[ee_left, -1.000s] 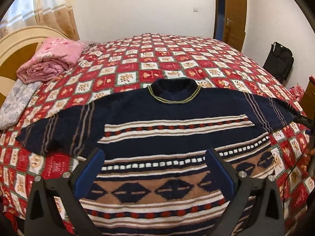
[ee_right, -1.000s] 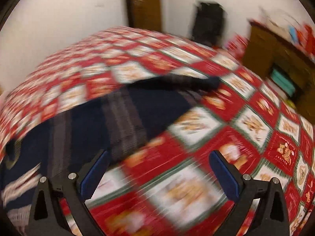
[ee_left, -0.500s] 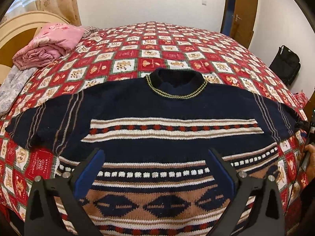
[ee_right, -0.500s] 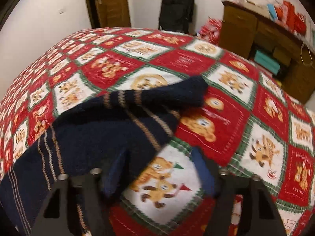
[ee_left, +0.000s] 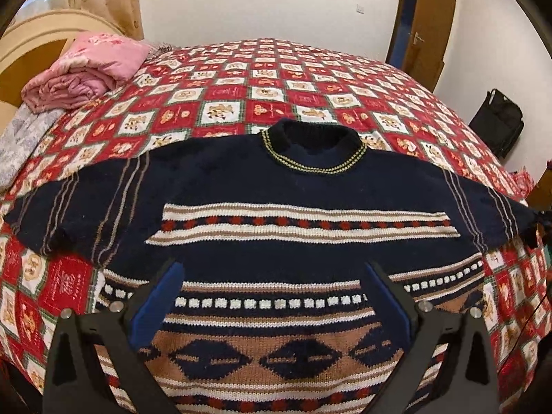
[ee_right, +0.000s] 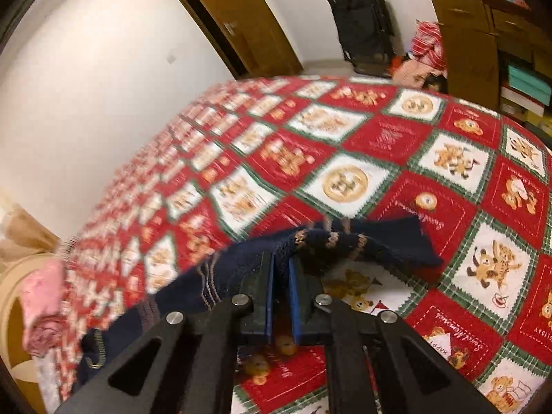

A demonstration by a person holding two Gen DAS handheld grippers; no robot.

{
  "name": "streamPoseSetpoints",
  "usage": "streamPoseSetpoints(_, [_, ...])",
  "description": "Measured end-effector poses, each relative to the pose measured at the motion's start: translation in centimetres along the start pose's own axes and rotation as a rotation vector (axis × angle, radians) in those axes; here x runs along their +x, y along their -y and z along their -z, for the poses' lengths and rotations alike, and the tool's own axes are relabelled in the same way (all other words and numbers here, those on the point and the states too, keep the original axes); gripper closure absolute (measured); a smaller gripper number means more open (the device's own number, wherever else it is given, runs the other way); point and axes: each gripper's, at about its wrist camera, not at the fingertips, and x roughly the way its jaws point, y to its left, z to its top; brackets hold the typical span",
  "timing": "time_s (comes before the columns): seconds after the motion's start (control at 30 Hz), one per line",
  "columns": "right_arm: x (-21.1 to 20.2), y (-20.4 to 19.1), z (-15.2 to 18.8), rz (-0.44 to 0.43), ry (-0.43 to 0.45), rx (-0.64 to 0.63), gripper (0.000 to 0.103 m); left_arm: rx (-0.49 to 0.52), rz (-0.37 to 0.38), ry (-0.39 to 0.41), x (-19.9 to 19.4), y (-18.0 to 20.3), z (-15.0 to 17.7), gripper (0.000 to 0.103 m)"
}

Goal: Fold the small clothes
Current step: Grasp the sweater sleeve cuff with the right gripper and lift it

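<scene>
Surroundings: folded pink blanket [ee_left: 82,76] at the bed's head end, left; grey patterned cloth [ee_left: 20,138] just beside it. Black bag [ee_right: 362,24] on the floor by the far wall, next to a door [ee_right: 238,17]. Wooden cabinet [ee_right: 483,27] at right with stacked boxes.
Bed [ee_left: 276,79]: red and white checked cover with bear prints.
Sweater [ee_left: 303,214]: navy knit, striped, lies flat front-up on the bed, collar away from the left camera, both sleeves spread out to the sides.
In the way: nothing lies on the sweater.
Left gripper [ee_left: 272,303]: jaws wide apart, over the sweater's lower front, pointing steeply down; nothing between the pads.
Right gripper [ee_right: 281,276]: jaws have just been closing and are now together, clamped on the sleeve [ee_right: 345,245] near its cuff; the sleeve end is raised off the cover and flops to the right past the pads.
</scene>
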Motion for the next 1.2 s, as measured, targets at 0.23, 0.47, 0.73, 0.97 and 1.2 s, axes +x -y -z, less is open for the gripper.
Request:
streamPoseSetpoints(0.23, [3.0,4.9,2.0,-0.065,-0.105,0.257,0.095,-0.007,0.005,0.003,-0.4,-0.4,0.2,0.0])
streamPoseSetpoints(0.47, [3.5,7.8,3.8,-0.16,-0.116,0.434,0.036,-0.014,-0.009,0.002,-0.1,-0.8,-0.1,0.0])
streamPoseSetpoints(0.73, [3.9,9.3,2.3,-0.176,-0.081,0.483,0.025,-0.007,-0.012,-0.009,0.6,-0.1,0.0,0.0])
streamPoseSetpoints(0.97, [5.7,9.9,1.3,-0.205,-0.066,0.571,0.025,0.031,-0.028,-0.009,0.6,0.8,0.1,0.0])
streamPoseSetpoints(1.2, [5.3,7.4,-2.4,-0.1,-0.073,0.333,0.093,0.032,-0.043,-0.013,1.0,0.8,0.0,0.0])
